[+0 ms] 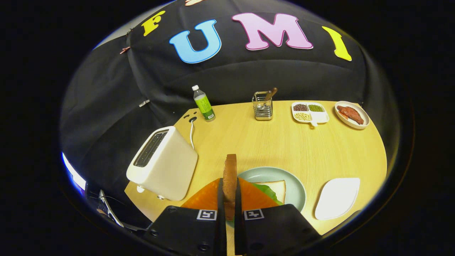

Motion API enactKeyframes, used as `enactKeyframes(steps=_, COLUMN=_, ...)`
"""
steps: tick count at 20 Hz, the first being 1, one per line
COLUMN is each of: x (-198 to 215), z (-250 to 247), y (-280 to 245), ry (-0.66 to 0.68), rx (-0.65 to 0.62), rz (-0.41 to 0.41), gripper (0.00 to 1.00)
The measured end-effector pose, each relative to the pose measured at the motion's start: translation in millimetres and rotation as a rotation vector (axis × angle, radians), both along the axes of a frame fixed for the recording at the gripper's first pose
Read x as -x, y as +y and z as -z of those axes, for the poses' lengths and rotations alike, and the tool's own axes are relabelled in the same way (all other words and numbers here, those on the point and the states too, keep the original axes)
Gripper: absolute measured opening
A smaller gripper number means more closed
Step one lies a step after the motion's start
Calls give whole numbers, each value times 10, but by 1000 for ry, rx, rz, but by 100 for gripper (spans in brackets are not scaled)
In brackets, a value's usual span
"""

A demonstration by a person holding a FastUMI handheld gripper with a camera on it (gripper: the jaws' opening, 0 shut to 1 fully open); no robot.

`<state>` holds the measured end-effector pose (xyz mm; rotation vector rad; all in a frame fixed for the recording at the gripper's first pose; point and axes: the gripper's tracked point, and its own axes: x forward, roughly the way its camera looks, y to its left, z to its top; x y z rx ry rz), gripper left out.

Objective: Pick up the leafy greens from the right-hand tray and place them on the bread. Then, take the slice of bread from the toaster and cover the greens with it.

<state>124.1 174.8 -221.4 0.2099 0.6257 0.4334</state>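
Jaws pinching bread slice (230, 177), both fingers (219, 199) pressed on its flat faces, slice upright on edge, top crust poking up beyond fingertips. Gripper (229, 204) hanging over near edge of plate (295, 185).

Plate pale green, round, just ahead of jaws on wood surface (284, 142). On plate: base bread (279, 188), white crumb w/ pale crust, lying flat. Greens (267, 192) on top of base bread, partly hidden behind right finger. Held slice not touching greens as far as can be seen; gap hard to judge from this angle.

Toaster (163, 167) white, left of jaws, near surface's left edge, tilted in fisheye view, slots dark, contents of slots can't tell. Cord (192, 133) running from behind toaster toward back of surface.

White tray (337, 197) right of plate, just beside it, apart, nothing seen on it.

Back row along far edge, left to right: bottle (203, 103) w/ green label & white cap, upright; metal utensil holder (262, 106) w/ wooden handle sticking out; divided dish (310, 113) w/ dark, green & pale beans in separate compartments; small plate (352, 114) w/ reddish meat pcs. All well apart from jaws.
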Motion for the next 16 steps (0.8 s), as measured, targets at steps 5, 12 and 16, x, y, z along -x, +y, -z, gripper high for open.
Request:
enactKeyframes(steps=5, x=-63, z=245, y=-185, ry=17, rx=33, rz=18, gripper=13)
enactKeyframes(steps=12, x=-141, z=607, y=-605, ry=21, rx=140, rz=40, gripper=20)
enactKeyframes(steps=16, x=-148, z=733, y=-703, ry=28, rx=179, rz=42, gripper=28)
